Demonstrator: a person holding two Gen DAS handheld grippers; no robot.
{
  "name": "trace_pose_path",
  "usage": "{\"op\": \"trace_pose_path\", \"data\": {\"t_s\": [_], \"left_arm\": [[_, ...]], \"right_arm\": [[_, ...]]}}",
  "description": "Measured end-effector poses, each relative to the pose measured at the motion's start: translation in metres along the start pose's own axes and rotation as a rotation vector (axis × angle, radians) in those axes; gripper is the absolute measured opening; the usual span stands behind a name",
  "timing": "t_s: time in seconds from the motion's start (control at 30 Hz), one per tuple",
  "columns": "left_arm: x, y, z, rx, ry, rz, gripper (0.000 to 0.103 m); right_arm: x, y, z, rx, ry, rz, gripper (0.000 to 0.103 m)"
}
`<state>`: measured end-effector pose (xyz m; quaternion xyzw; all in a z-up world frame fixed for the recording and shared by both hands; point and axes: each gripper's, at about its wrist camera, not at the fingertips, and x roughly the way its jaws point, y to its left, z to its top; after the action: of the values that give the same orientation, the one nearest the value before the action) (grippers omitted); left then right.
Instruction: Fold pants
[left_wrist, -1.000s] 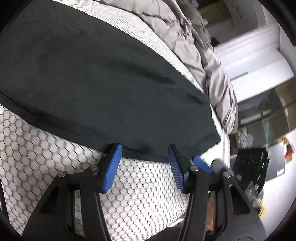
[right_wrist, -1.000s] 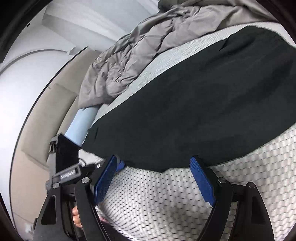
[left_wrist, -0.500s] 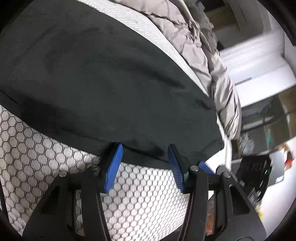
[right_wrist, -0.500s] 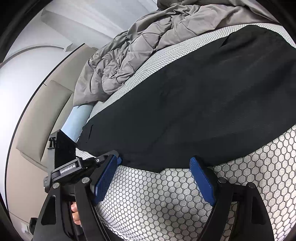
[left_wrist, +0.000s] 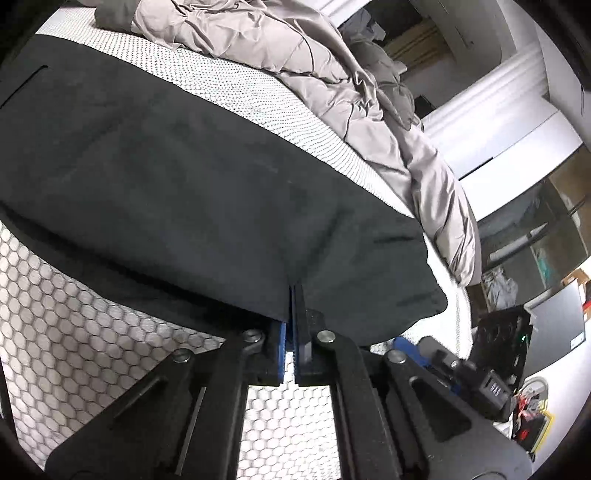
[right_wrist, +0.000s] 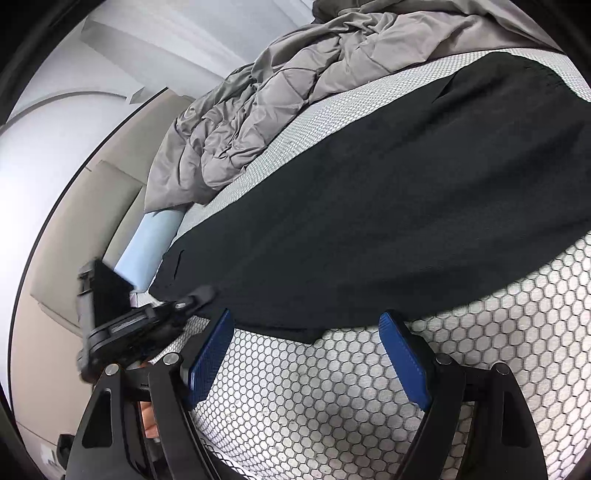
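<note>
A: How does the left gripper (left_wrist: 291, 295) stand?

B: Its jaws have just been closing and are now pressed together, clamped on the near hem of the black pants (left_wrist: 192, 192). The cloth dips in a small crease right where the blue pads meet, at about 6 o'clock in the left wrist view.

A: And the right gripper (right_wrist: 306, 332)?

B: Spread wide. Its two blue pads (right_wrist: 404, 360) sit either side of the pants' near edge without touching it; a low corner of the hem hangs between them, over the honeycomb-patterned mattress cover (right_wrist: 332, 406).

A: Where do the pants lie?

B: Flat across the bed, stretching from 9 o'clock to 4 o'clock in the left view, and from 8 o'clock up to 2 o'clock in the right view. In the right view the left gripper shows at 8 o'clock, blurred, at the pants' far end.

A: Anything beyond?

B: A rumpled grey quilt (left_wrist: 332, 74) lies past the pants toward 12 o'clock, well apart from both grippers. Further off, a pale blue pillow (right_wrist: 151, 243) sits at 9 o'clock against a beige headboard (right_wrist: 74, 229). Nothing lies between the grippers and the hem.
</note>
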<state>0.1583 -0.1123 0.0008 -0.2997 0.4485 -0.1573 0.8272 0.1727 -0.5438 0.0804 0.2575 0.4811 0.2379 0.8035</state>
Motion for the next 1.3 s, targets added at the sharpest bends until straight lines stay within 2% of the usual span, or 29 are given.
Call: {"op": "trace_pose_path", "data": {"t_s": [0.07,0.1,0.13,0.2,0.23,0.27,0.3,0.33,0.37,0.43,0.5,0.53,0.63,0.67,0.7,0.73,0.77,0.87,0.93,1.0,1.03,1.1,1.2,1.23,1.27,1.3], "left_arm": [[0.017,0.012,0.0,-0.021,0.055,0.08,0.005],[0.028,0.024,-0.001,-0.068,0.095,0.073,0.005],[0.029,0.033,-0.001,-0.115,0.093,0.04,0.005],[0.021,0.036,0.004,-0.13,0.11,0.011,0.006],[0.015,0.035,0.006,-0.123,0.107,0.016,0.014],[0.009,0.036,0.007,-0.12,0.092,0.017,0.026],[0.0,0.039,0.009,-0.123,0.06,0.015,0.032],[-0.007,0.042,0.01,-0.124,0.026,0.021,0.043],[-0.01,0.046,0.011,-0.115,0.012,0.039,0.044],[-0.012,0.053,0.013,-0.114,0.015,0.044,0.044],[-0.012,0.055,0.013,-0.118,0.017,0.034,0.044],[-0.012,0.053,0.014,-0.11,0.017,0.038,0.044],[-0.013,0.053,0.01,-0.094,0.017,0.055,0.044],[-0.014,0.056,0.01,-0.093,0.017,0.057,0.044],[-0.013,0.057,0.01,-0.094,0.014,0.057,0.044],[-0.012,0.058,0.011,-0.094,0.012,0.057,0.044],[-0.009,0.057,0.01,-0.097,0.011,0.055,0.044],[-0.011,0.061,0.012,-0.107,0.015,0.046,0.044],[-0.013,0.065,0.011,-0.099,0.017,0.044,0.044],[-0.015,0.065,0.012,-0.077,0.022,0.047,0.044],[-0.018,0.068,0.012,-0.076,0.023,0.049,0.044],[-0.03,0.071,0.014,-0.079,0.023,0.062,0.044],[-0.071,0.084,0.023,-0.094,-0.06,0.084,0.044],[-0.092,0.093,0.029,-0.095,-0.118,0.11,0.045],[-0.109,0.102,0.033,-0.103,-0.166,0.139,0.052],[-0.12,0.11,0.036,-0.117,-0.199,0.165,0.056]], "right_arm": [[-0.003,-0.003,-0.001,0.002,-0.003,-0.005,0.083],[-0.003,-0.004,-0.002,0.003,-0.001,-0.013,0.083],[-0.003,-0.005,-0.002,0.004,0.0,-0.019,0.083],[-0.01,-0.011,0.001,0.005,-0.023,-0.044,0.083],[-0.017,-0.014,0.002,0.013,-0.051,-0.055,0.083],[-0.031,-0.023,0.005,0.035,-0.096,-0.079,0.083],[-0.048,-0.037,0.008,0.083,-0.16,-0.107,0.083],[-0.062,-0.048,0.009,0.125,-0.206,-0.125,0.083],[-0.082,-0.07,0.011,0.21,-0.276,-0.155,0.083],[-0.102,-0.1,0.011,0.315,-0.332,-0.181,0.083],[-0.109,-0.132,0.01,0.425,-0.358,-0.171,0.082],[-0.107,-0.147,0.012,0.466,-0.365,-0.137,0.078],[-0.092,-0.157,0.022,0.494,-0.389,-0.106,0.066],[-0.083,-0.158,0.03,0.484,-0.396,-0.105,0.05],[-0.076,-0.159,0.035,0.485,-0.401,-0.116,0.04],[-0.069,-0.161,0.041,0.495,-0.405,-0.144,0.018],[-0.068,-0.163,0.044,0.5,-0.403,-0.166,0.01],[-0.098,-0.146,0.044,0.408,-0.481,-0.199,0.006],[-0.129,-0.13,0.035,0.356,-0.55,-0.269,0.006],[-0.145,-0.138,0.025,0.374,-0.552,-0.344,0.009],[-0.144,-0.147,0.023,0.389,-0.51,-0.338,0.01],[-0.13,-0.179,0.017,0.491,-0.372,-0.285,0.01],[-0.132,-0.197,0.012,0.566,-0.371,-0.215,0.015],[-0.137,-0.195,0.011,0.569,-0.388,-0.211,0.027],[-0.143,-0.192,0.011,0.564,-0.413,-0.213,0.042],[-0.147,-0.189,0.01,0.557,-0.436,-0.21,0.047]]}}
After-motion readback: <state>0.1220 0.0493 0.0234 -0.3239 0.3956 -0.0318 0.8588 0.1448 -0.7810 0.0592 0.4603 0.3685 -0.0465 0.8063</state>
